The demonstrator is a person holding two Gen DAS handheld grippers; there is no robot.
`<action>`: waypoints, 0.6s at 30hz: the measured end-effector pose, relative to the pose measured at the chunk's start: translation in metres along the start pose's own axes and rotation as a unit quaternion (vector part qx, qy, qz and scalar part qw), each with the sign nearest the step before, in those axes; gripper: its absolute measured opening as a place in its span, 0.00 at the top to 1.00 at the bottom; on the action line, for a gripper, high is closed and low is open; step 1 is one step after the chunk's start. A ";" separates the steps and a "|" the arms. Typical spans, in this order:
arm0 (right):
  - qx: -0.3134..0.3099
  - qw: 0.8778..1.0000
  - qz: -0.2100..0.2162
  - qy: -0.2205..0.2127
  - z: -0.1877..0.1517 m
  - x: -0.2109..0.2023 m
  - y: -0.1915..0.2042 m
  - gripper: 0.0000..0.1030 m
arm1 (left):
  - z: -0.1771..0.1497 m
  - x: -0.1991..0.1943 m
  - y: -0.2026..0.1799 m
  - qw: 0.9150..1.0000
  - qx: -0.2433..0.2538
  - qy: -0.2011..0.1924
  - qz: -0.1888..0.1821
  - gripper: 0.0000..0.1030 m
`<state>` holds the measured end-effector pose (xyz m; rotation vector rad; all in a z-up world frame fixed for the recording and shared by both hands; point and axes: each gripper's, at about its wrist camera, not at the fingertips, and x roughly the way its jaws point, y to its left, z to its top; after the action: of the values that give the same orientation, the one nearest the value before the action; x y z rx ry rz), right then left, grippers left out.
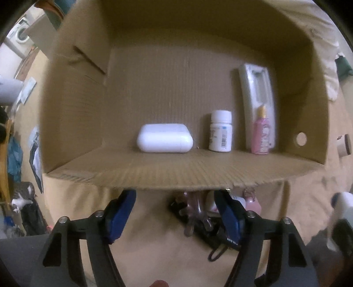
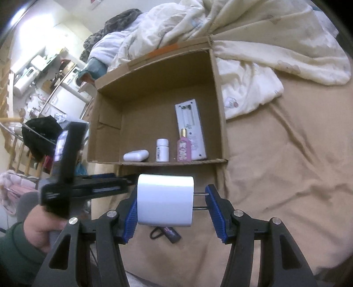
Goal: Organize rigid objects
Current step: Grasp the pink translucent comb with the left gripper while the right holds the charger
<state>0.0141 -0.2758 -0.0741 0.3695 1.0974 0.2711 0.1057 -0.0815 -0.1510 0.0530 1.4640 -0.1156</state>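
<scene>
White and boxy, a charger plug (image 2: 165, 199) is sitting pinched in the right tool (image 2: 169, 209) above the bed (image 2: 286, 176), near the cardboard box's (image 2: 220, 106) front edge. The left tool (image 1: 174, 216) is hanging spread over black clutter (image 1: 198, 220).

A bedroom with a kitchen corner at its edge.

A rumpled cream duvet (image 2: 260, 44) lies heaped over the tan bed sheet (image 2: 286, 167), with a dark patterned blanket (image 2: 119, 19) bunched behind it. At far left a white washing machine (image 1: 21, 36) stands against the wall; in the right wrist view a counter (image 2: 42, 64) there carries small appliances. A black garment (image 2: 39, 134) hangs over a wooden rack (image 2: 15, 154), and pink bedding (image 2: 13, 187) sits low at the left.
</scene>
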 end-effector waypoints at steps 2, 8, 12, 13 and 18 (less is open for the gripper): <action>-0.008 1.000 -0.005 0.003 0.001 0.004 0.003 0.42 | 0.001 0.007 -0.003 1.000 0.004 0.010 0.007 0.33; -0.007 1.000 0.004 0.020 0.004 0.014 0.003 0.42 | 0.001 0.033 -0.009 0.998 0.008 0.061 0.002 0.54; -0.008 1.000 0.005 0.022 0.006 0.017 0.005 0.42 | 0.004 0.044 -0.007 0.998 0.006 0.066 -0.008 0.73; -0.007 1.000 0.006 0.022 0.006 0.017 0.004 0.42 | 0.004 0.043 -0.006 0.998 0.007 0.064 -0.011 0.74; -0.007 1.000 0.008 0.021 0.009 0.018 0.004 0.42 | -0.007 0.029 0.001 0.998 0.023 0.050 -0.018 0.74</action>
<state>0.0303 -0.2662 -0.0836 0.3609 1.1344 0.3025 0.1017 -0.0814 -0.1809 0.0705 1.5635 -0.1774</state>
